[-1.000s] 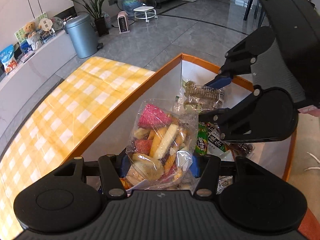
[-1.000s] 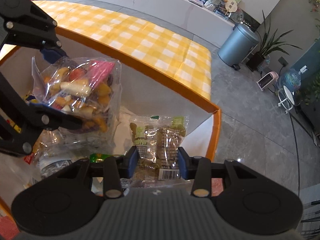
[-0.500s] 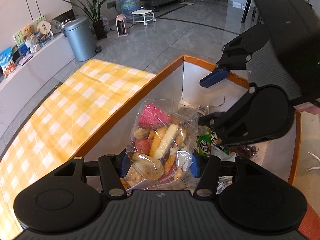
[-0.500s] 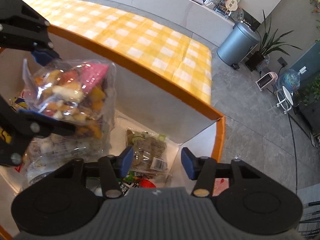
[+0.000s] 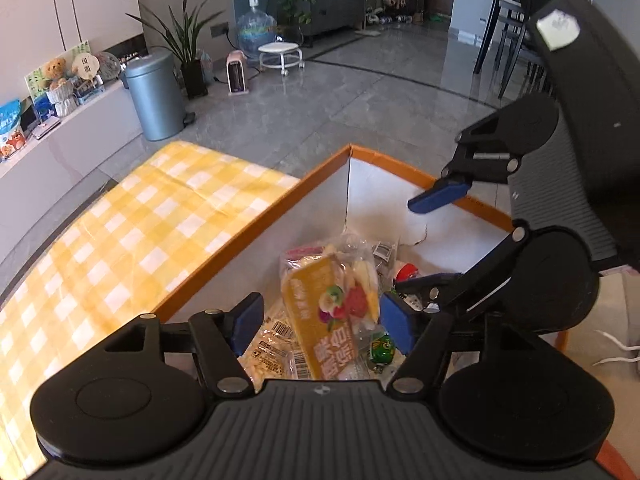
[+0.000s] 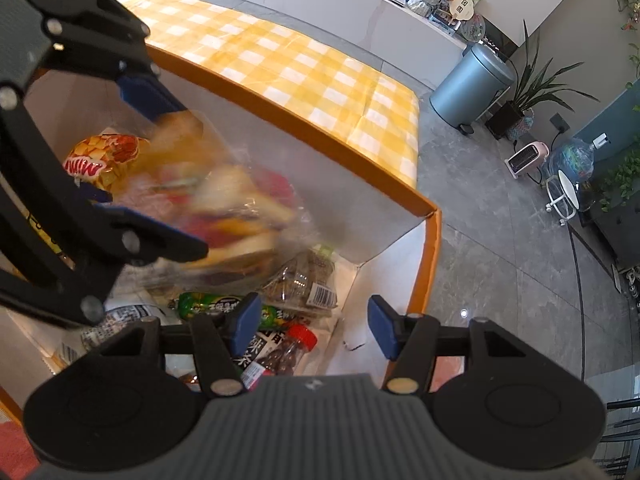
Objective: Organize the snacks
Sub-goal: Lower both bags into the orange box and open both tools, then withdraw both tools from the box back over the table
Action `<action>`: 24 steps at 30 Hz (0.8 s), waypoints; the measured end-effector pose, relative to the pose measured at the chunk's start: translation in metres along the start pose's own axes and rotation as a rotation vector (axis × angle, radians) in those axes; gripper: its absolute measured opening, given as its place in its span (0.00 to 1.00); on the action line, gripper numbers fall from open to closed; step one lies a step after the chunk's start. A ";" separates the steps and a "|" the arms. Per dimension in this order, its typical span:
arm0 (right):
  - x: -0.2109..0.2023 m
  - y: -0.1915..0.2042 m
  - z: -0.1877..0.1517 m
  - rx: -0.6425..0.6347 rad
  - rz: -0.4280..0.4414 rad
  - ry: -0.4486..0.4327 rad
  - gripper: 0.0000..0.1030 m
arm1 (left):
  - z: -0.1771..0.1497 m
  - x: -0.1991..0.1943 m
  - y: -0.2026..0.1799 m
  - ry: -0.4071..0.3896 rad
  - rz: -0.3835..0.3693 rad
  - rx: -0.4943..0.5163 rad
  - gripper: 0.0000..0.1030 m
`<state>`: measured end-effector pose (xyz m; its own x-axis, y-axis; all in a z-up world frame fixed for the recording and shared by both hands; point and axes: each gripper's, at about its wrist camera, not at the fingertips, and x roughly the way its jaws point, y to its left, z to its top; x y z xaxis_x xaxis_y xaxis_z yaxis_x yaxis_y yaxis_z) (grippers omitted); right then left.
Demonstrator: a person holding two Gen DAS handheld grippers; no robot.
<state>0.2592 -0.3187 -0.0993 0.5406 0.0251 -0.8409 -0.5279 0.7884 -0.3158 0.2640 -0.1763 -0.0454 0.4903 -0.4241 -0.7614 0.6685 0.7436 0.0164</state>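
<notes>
Two handheld grippers hover over an orange-rimmed box of snacks beside a yellow checked tablecloth. The left gripper has just been opening its jaws; the clear bag of mixed fruit crisps sits between the spread pads, blurred in the right view, above the other packets. The right gripper stands open and empty, over a red-capped bottle and a green packet

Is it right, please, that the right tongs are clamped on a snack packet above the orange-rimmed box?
Not quite: the right tongs have just been opening and stand open, gripping nothing, above the orange-rimmed box. The right wrist view shows this.
</notes>
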 end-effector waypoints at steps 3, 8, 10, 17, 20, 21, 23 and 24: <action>-0.008 0.001 0.001 0.022 0.022 -0.017 0.56 | -0.004 -0.012 0.002 -0.004 0.027 -0.011 0.73; -0.026 0.013 0.003 0.033 0.055 -0.050 0.56 | -0.022 -0.032 0.001 0.015 0.074 -0.038 0.72; -0.033 0.021 0.004 0.025 0.051 -0.056 0.57 | -0.030 -0.043 -0.003 0.008 0.110 -0.035 0.72; -0.062 0.055 0.010 -0.007 0.048 -0.077 0.57 | -0.052 -0.094 -0.023 -0.074 0.216 0.008 0.72; -0.078 0.067 0.010 -0.013 0.045 -0.106 0.57 | -0.060 -0.115 -0.030 -0.097 0.245 0.004 0.72; -0.084 0.071 0.011 -0.010 0.048 -0.115 0.58 | -0.062 -0.120 -0.031 -0.101 0.250 -0.001 0.72; -0.095 0.080 0.011 -0.005 0.051 -0.136 0.61 | -0.067 -0.131 -0.032 -0.110 0.256 -0.017 0.72; -0.100 0.084 0.010 -0.002 0.049 -0.148 0.62 | -0.069 -0.136 -0.032 -0.112 0.259 -0.024 0.73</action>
<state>0.1675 -0.2487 -0.0370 0.6045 0.1536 -0.7817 -0.5572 0.7828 -0.2771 0.1369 -0.1069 0.0126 0.7029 -0.2718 -0.6573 0.5002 0.8459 0.1850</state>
